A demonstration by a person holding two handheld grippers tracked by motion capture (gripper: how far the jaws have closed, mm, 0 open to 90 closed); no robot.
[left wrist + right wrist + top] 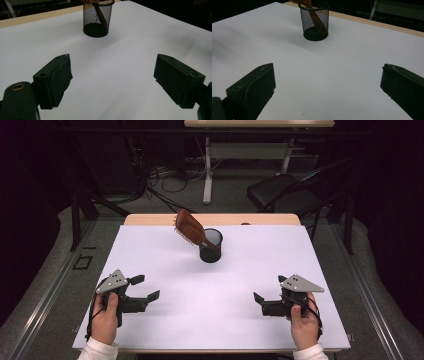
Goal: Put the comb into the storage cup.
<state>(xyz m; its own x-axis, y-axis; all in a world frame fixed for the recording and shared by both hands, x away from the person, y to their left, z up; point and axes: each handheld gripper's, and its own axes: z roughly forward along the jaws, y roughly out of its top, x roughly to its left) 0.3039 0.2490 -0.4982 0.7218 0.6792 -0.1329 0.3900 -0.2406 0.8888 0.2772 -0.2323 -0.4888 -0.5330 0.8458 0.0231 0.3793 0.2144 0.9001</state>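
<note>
the wooden hairbrush point(190, 228) stands handle-down in the black mesh cup point(210, 248) at the far middle of the white worktop point(165, 320) — stiff, light, top-heavy; best gripped at the handle below the head. left tool point(148, 287) and right tool point(258, 297) both gape, released, well apart from it. bristles blur — the cup's mesh veils the handle's end.

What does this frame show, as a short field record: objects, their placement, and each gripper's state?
surface: white sheet on a table
cup: black mesh cup, upright, toward the far edge
brush: brown hairbrush, handle down in the cup, head leaning left
left gripper: open, holding nothing, near edge
right gripper: open, holding nothing, near edge
contact: neither gripper touches the cup
</note>
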